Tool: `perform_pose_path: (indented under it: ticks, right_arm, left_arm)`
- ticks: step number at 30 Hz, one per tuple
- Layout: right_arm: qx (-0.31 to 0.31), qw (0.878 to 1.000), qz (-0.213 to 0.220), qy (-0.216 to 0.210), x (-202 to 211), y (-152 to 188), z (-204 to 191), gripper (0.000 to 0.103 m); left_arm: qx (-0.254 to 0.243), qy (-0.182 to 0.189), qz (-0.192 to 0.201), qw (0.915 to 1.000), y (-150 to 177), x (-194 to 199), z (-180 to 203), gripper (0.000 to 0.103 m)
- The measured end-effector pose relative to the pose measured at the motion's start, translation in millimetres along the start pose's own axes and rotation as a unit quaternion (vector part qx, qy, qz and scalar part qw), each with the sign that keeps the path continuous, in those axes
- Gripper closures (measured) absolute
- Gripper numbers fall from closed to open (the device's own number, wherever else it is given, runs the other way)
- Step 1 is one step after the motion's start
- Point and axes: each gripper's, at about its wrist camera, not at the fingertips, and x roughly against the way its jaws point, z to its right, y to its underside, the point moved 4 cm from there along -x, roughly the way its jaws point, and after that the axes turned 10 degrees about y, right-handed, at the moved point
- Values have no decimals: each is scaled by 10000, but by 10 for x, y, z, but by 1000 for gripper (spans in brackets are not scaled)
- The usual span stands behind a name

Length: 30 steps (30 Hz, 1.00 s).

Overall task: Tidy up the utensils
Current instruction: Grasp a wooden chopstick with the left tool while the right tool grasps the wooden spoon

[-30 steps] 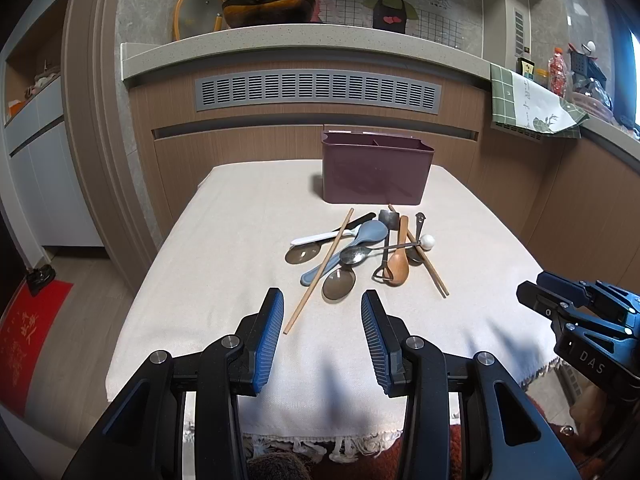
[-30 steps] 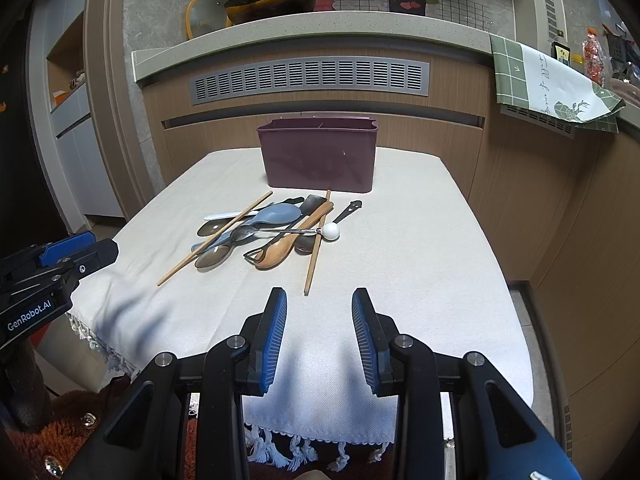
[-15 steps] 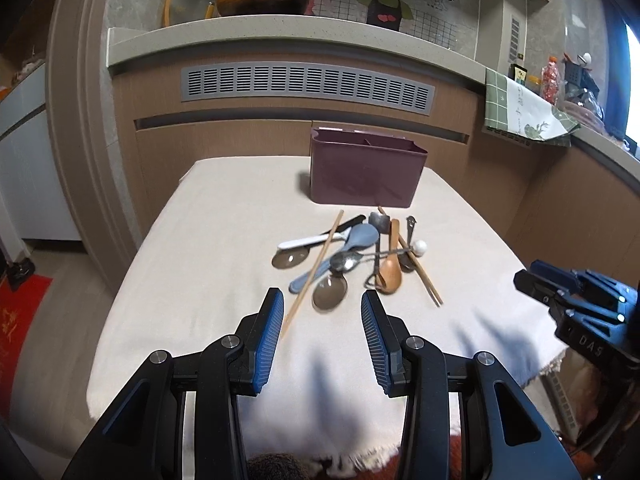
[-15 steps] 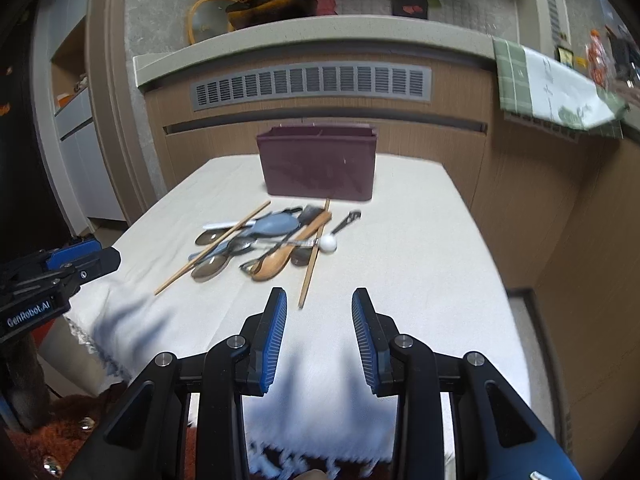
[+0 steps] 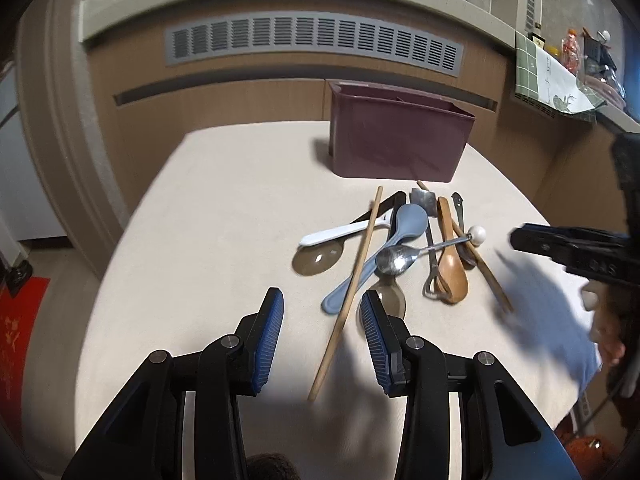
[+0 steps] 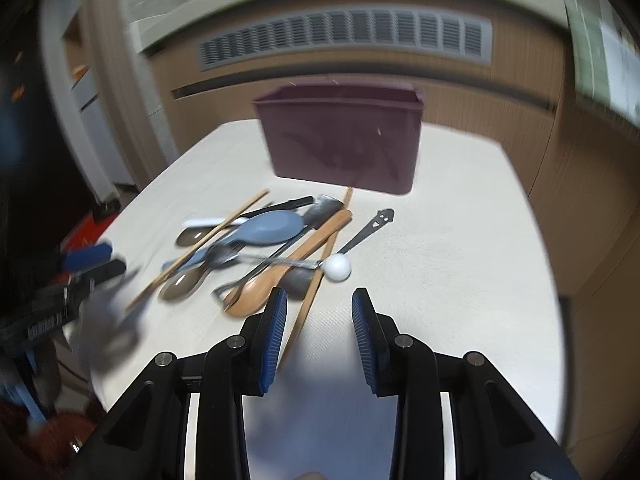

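While both tools hang above the cloth-covered counter [image 5: 208,208], neither holds anything: the left tool [image 5: 321,312] has its blue-padded jaws spread wide, and the right tool [image 6: 319,312] is spread just as wide. The maroon utensil box [image 5: 396,144] stands upright at the far side of the counter and serves as the landmark here. Just in front of the box lies the heap of utensils, all loose on the cloth. A long wooden chopstick [image 5: 352,284] runs from near the box toward the left tool, its near end lying between that tool's jaws. A blue spoon [image 5: 384,248] lies beside it, with a metal spoon with a white ball end [image 5: 424,250] crossing over it. A wooden spoon [image 5: 450,264] lies to the right of these, and a second chopstick [image 6: 316,284] reaches from the box to just beside the right tool's left finger. The right wrist view is blurred.
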Motion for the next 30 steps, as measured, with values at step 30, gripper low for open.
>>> perform_pose_path:
  ticks: [30]
  right_arm:
    - [-255,9992,-192,258,-365,-57,174,71]
  left_arm:
    - [-666,877,-1098,9878,-770,-1095,226,72]
